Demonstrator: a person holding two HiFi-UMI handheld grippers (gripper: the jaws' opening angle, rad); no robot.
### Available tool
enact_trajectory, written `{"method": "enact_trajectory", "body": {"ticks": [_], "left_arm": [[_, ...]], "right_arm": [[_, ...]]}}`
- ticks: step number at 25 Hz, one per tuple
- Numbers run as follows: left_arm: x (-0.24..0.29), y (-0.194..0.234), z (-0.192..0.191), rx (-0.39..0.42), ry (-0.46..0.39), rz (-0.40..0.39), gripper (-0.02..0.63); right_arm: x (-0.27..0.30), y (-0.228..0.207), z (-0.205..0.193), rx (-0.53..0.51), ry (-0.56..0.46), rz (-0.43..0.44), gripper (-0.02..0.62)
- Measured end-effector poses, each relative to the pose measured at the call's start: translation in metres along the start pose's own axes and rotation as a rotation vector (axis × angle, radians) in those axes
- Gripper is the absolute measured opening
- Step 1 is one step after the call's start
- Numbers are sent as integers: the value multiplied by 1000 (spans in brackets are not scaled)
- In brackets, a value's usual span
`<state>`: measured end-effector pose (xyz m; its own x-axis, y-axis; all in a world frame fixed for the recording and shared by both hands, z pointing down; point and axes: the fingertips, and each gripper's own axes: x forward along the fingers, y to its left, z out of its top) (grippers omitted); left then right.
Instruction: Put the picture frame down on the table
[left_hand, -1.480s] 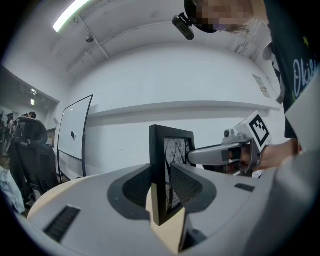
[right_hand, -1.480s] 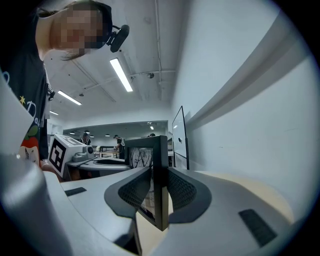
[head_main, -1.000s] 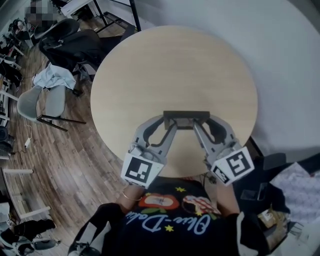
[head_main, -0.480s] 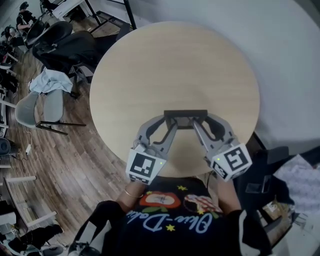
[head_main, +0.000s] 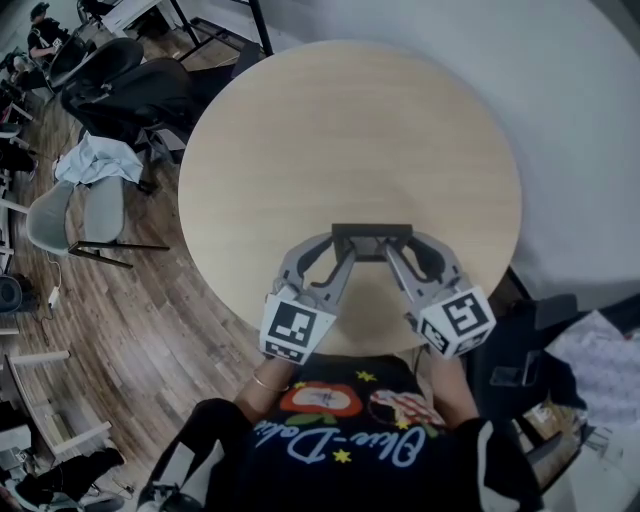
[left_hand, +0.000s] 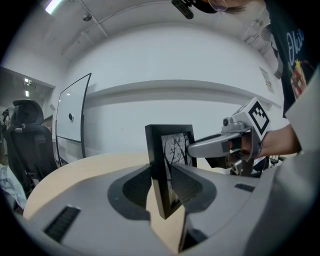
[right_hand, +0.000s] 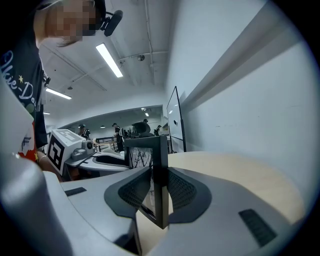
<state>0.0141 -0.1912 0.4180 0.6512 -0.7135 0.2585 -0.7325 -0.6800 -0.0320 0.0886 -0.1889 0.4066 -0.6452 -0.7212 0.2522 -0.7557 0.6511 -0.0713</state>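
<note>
Picture frame (head_main: 371, 240), black-edged, is held upright over the round wooden counter (head_main: 350, 130). It is placed at the 6 o'clock part of the top, close to the edge nearest the person. Only its narrow upper edge is shown in the head view.

Its left end is clamped by the left hand-held gripper (head_main: 338, 245) and its right end by the right hand-held gripper (head_main: 402, 245). In each gripper view the ribbed pads are seen pressed against the two faces of the frame, one pad to each side. A black-and-white print of bare branches is shown behind the glass. Whether the lower edge is touching the counter cannot be told.

In the left gripper view the other hand-held gripper is seen at 3 o'clock, gripped by a hand (left_hand: 280, 142). The rest of the counter is backed by a white wall (left_hand: 165, 65).

Off the counter, a dark office chair (head_main: 130, 95) is seen at 10 o'clock and a grey chair (head_main: 85, 205) at 9 o'clock, both on a wooden floor (head_main: 170, 300).
</note>
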Motion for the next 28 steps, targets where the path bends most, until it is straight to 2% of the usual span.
{"method": "enact_trajectory", "body": {"ticks": [14, 28], "left_arm": [[16, 1, -49, -36, 104, -10, 112], [37, -4, -87, -58, 201, -54, 112]], "right_arm": [[16, -9, -50, 72, 92, 5, 78], [24, -27, -97, 183, 187, -21, 78]]}}
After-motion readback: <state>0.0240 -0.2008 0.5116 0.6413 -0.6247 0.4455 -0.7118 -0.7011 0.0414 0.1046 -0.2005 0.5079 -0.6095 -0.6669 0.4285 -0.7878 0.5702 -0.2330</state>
